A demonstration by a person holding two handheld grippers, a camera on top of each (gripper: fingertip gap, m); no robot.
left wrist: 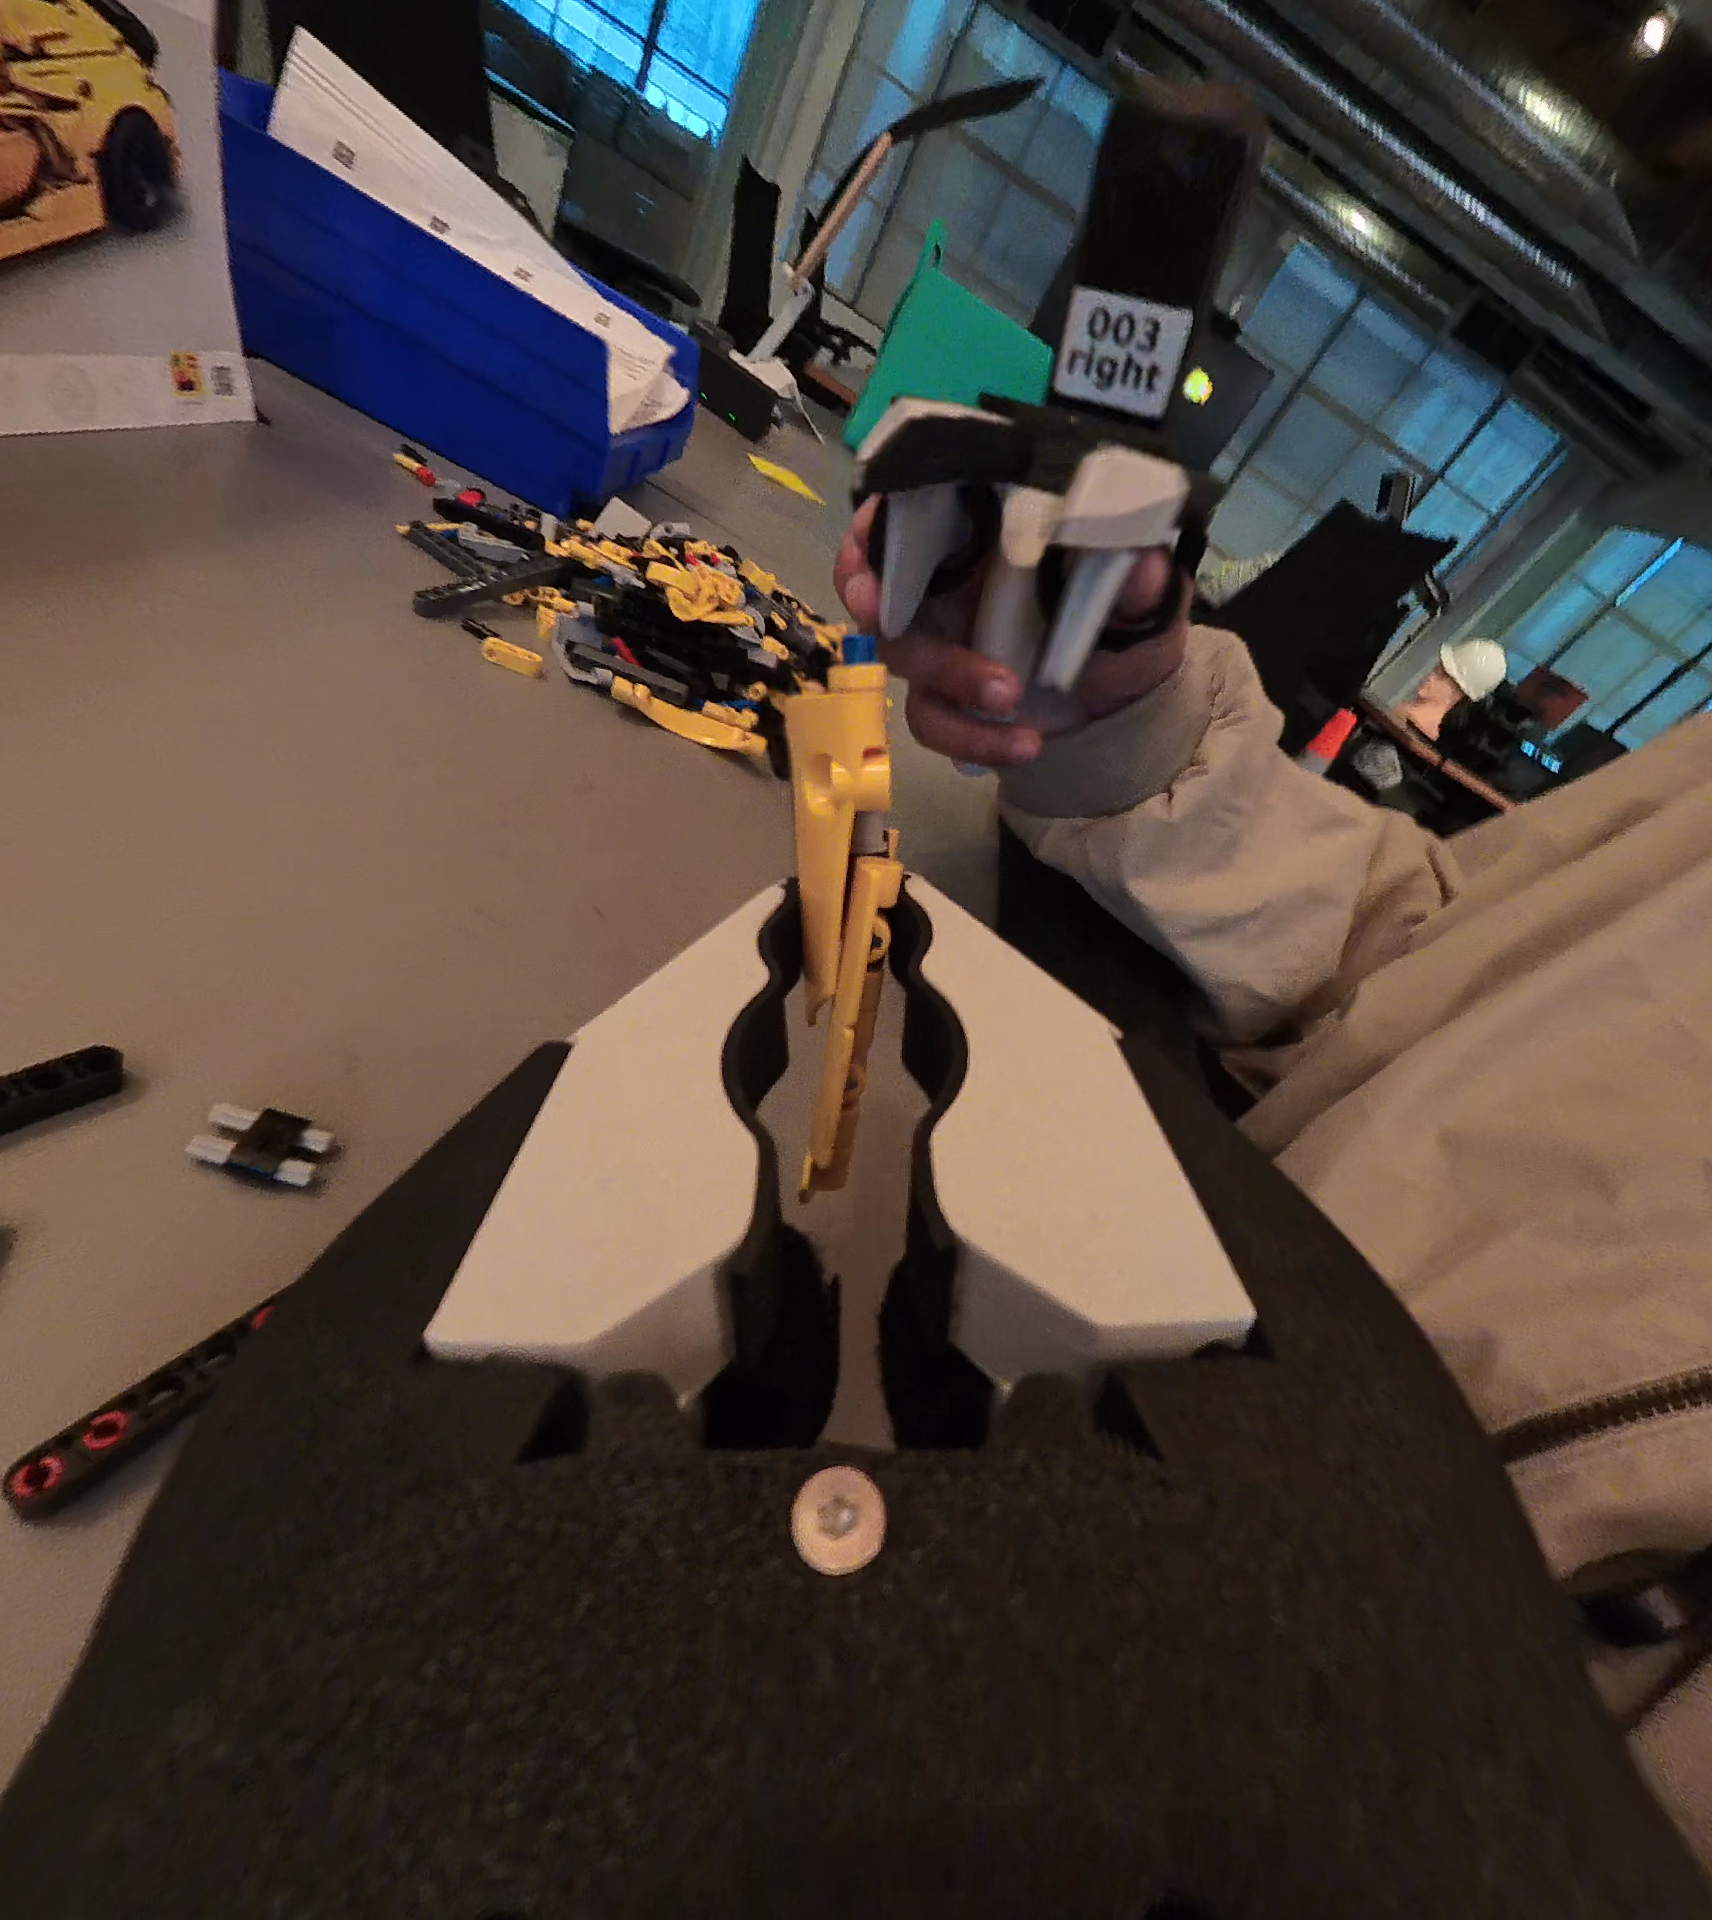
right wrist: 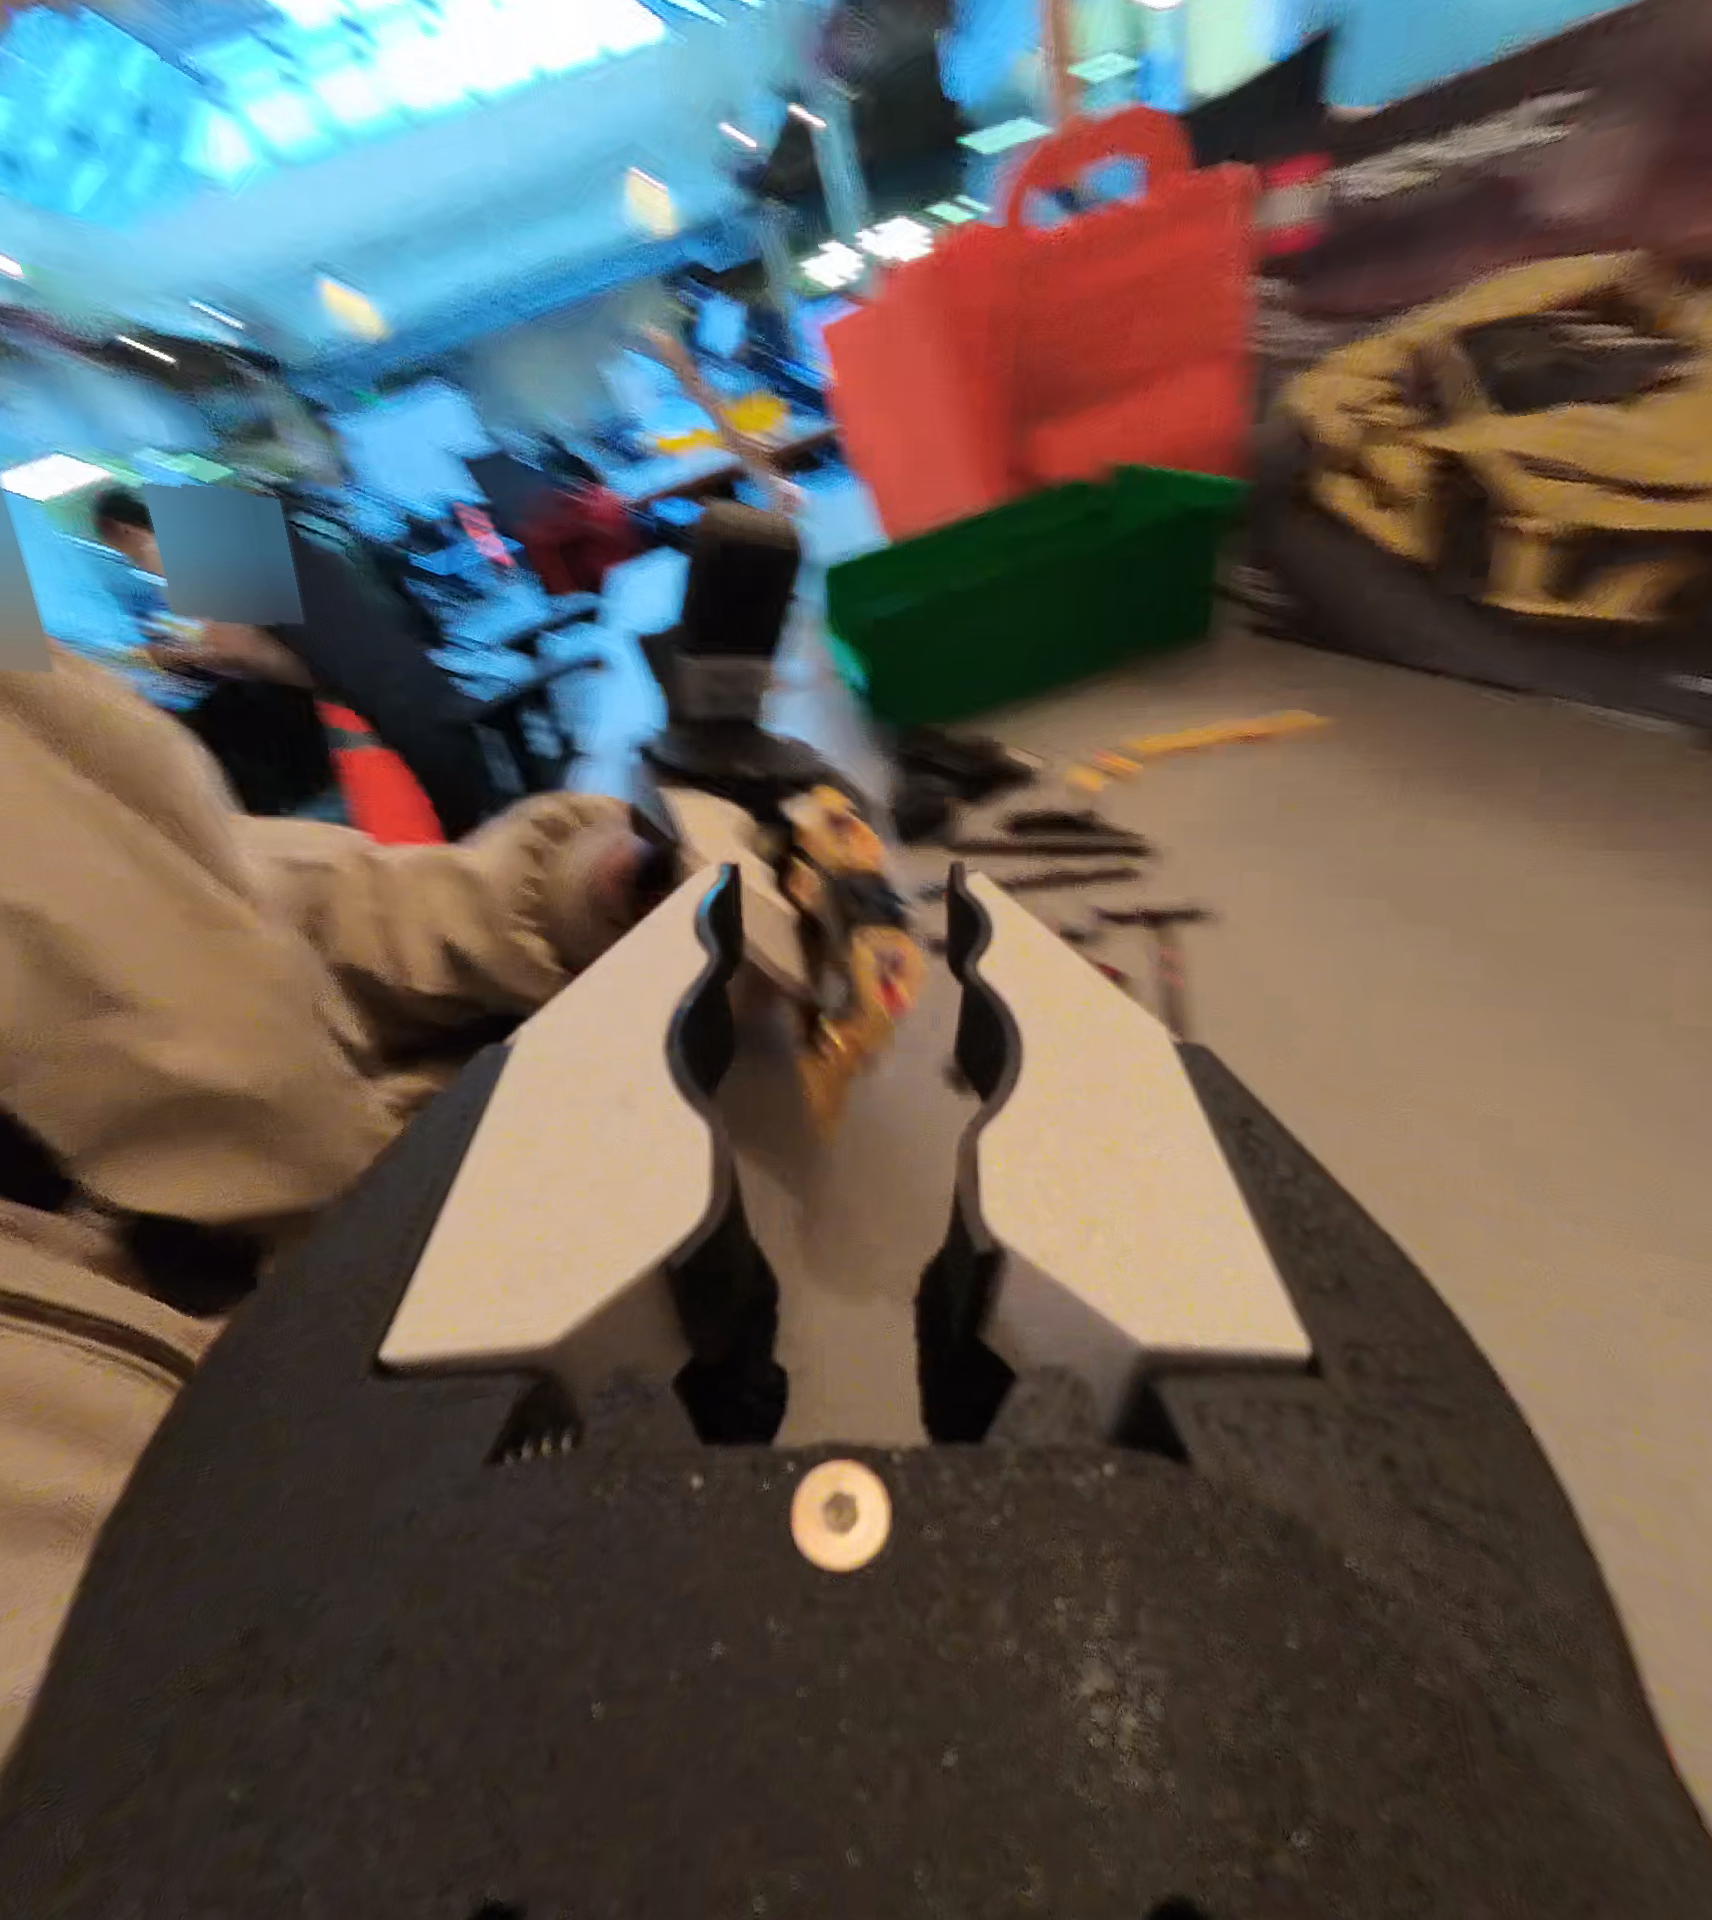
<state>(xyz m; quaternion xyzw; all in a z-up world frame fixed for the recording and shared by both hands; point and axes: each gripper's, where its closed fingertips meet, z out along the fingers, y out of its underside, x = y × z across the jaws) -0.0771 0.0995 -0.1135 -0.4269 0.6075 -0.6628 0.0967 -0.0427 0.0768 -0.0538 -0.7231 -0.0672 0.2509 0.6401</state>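
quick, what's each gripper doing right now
Left gripper: shut on the yellow brick assembly.
Right gripper: open, holding nothing.

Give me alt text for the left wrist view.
The left tool is shut on a yellow brick assembly held above a grey table. Beyond it the right tool hovers open, near a pile of yellow and black bricks.

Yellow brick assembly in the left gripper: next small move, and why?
Probably ease the right gripper forward so its fingers straddle the free top end of the yellow brick assembly. The left gripper is clamped on its lower part, the right is open and empty, and the assembly shows just beyond its fingertips.
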